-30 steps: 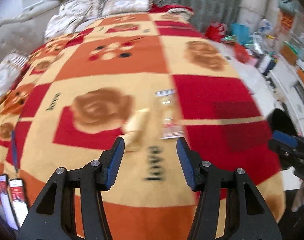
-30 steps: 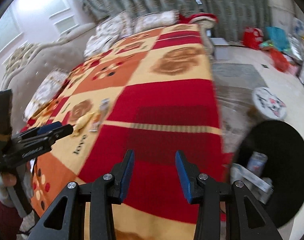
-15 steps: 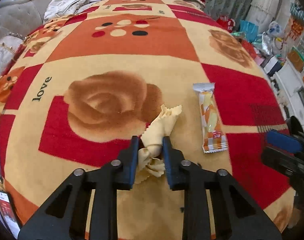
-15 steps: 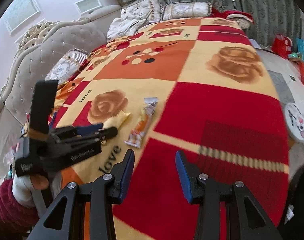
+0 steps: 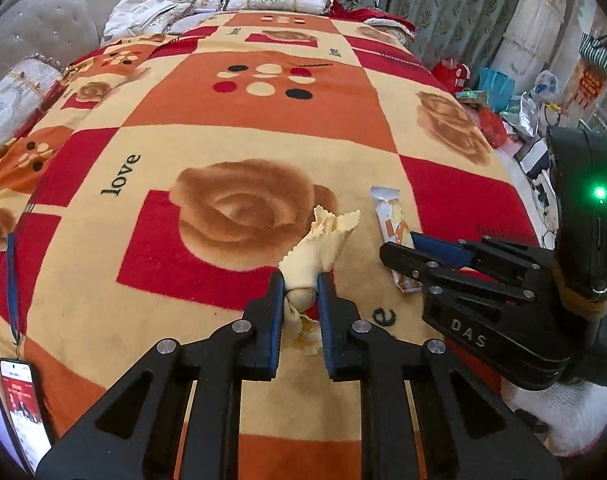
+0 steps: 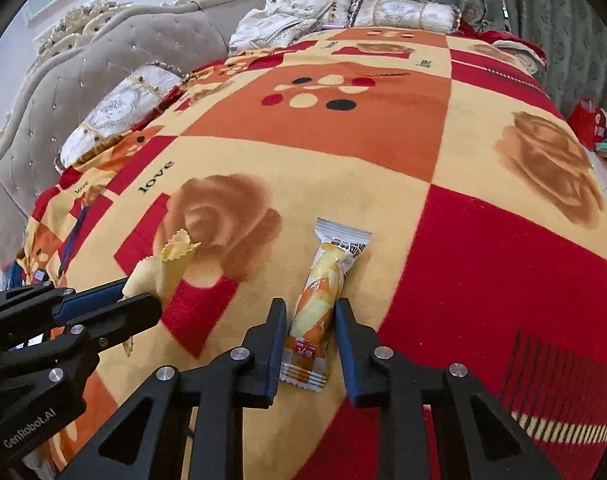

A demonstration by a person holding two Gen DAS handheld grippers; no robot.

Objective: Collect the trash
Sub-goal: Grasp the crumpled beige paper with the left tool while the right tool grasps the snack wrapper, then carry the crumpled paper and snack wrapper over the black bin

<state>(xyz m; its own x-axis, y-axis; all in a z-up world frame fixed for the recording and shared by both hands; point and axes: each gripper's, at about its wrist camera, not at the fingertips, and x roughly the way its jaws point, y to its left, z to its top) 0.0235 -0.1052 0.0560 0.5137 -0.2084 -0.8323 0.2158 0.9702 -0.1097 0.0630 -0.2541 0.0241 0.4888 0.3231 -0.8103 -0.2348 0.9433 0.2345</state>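
Landmark: brown rose print (image 5: 247, 208) on the red, orange and cream patchwork blanket (image 5: 263, 112).
Left gripper (image 5: 301, 280): clamped tight on the crumpled pale-yellow zigzag-edged wrapper (image 5: 319, 246), at the rose's right edge.
Snack packet (image 6: 323, 304): long orange-and-white foil sachet, lying flat right of the rose.
Right gripper (image 6: 309, 312): jaws just narrowed, packet between them; pad contact unclear.

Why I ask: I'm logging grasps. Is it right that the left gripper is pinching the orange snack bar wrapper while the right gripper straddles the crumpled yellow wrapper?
No, it's swapped. The left wrist view shows the left gripper pinching the crumpled yellow wrapper; the right wrist view shows the right gripper, just closing, around the orange snack bar wrapper.
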